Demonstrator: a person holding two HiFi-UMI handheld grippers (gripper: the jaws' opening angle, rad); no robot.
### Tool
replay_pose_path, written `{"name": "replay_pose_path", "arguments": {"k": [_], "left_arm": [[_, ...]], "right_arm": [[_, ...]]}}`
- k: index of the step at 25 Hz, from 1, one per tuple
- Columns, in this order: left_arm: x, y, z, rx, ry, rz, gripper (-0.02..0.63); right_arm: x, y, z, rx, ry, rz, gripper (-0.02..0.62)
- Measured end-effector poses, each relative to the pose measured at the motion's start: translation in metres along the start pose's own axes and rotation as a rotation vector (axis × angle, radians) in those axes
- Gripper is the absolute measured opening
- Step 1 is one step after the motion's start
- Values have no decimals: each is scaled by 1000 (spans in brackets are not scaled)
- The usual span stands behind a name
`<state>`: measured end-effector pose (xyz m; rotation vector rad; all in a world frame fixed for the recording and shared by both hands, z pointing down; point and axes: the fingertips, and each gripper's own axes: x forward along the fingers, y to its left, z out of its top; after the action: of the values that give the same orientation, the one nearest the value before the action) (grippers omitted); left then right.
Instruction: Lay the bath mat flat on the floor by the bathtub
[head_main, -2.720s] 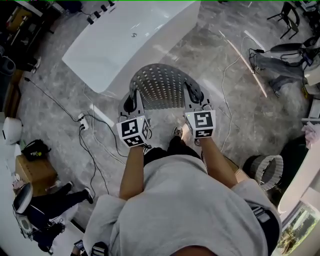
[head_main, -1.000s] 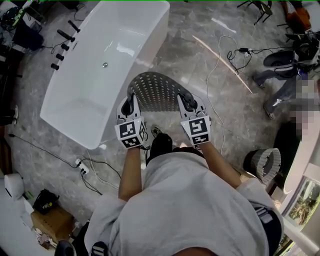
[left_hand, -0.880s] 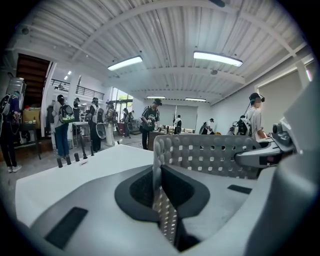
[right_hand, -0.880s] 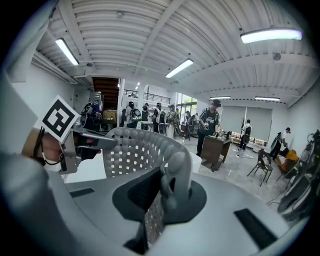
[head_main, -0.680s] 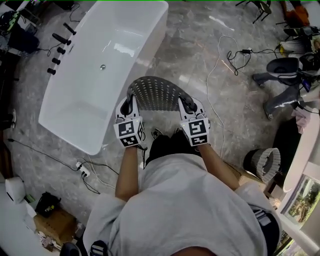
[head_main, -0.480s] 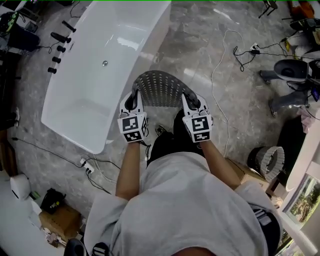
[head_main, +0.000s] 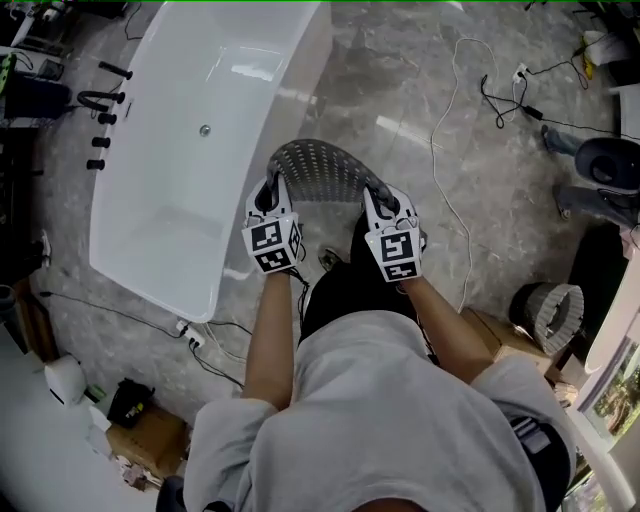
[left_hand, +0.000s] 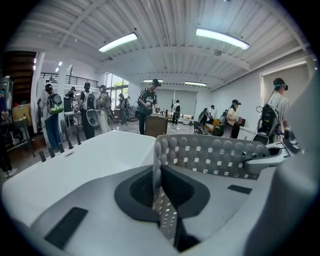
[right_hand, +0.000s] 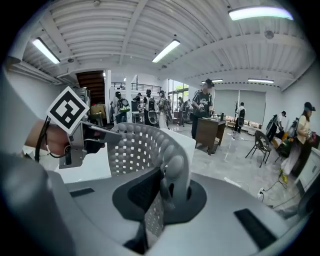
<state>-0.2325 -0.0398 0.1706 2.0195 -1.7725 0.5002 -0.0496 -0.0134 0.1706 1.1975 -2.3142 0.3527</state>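
The grey rubber bath mat with many small holes (head_main: 325, 168) is held up above the grey marble floor (head_main: 400, 80), in front of the person in the grey shirt (head_main: 380, 420). It lies just right of the long white bathtub (head_main: 170, 170), which takes the left part of the scene. The bath mat is not flat: it bends in an arch between the two claws, and its far edge curves away from the person. Whether this far edge touches the floor, I cannot tell.

The left claw (head_main: 268, 188) is clenched on the near left corner of the bath mat; in the left gripper view the thin edge of the mat is pressed between its dark pads. The right claw (head_main: 385, 198) is clenched on the near right corner in the same way, with the mat edge folded between its pads. Both claws point forward and a little downward, at about the same height, with the mat between them.

On the floor to the right a white cable (head_main: 438, 130) runs in a long loop. A round woven basket (head_main: 545, 312) stands at the near right, and a brown cardboard box (head_main: 150, 440) at the near left.
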Motion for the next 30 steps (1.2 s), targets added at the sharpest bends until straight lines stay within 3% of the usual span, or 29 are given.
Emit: {"name": "replay_pose_path", "arguments": {"k": [6, 12, 19, 26, 30], "left_arm": [[63, -20, -10, 70, 27, -67, 29], [112, -24, -32, 82, 29, -110, 29], [152, -10, -87, 94, 64, -94, 29], [149, 15, -154, 87, 102, -75, 28], [128, 34, -180, 64, 107, -64, 28]], "right_arm": [[39, -48, -29, 68, 7, -43, 23], [79, -71, -58, 113, 38, -75, 23], [121, -57, -108, 92, 85, -16, 23], [146, -17, -174, 109, 157, 20, 23], [144, 19, -191, 106, 159, 29, 23]]}}
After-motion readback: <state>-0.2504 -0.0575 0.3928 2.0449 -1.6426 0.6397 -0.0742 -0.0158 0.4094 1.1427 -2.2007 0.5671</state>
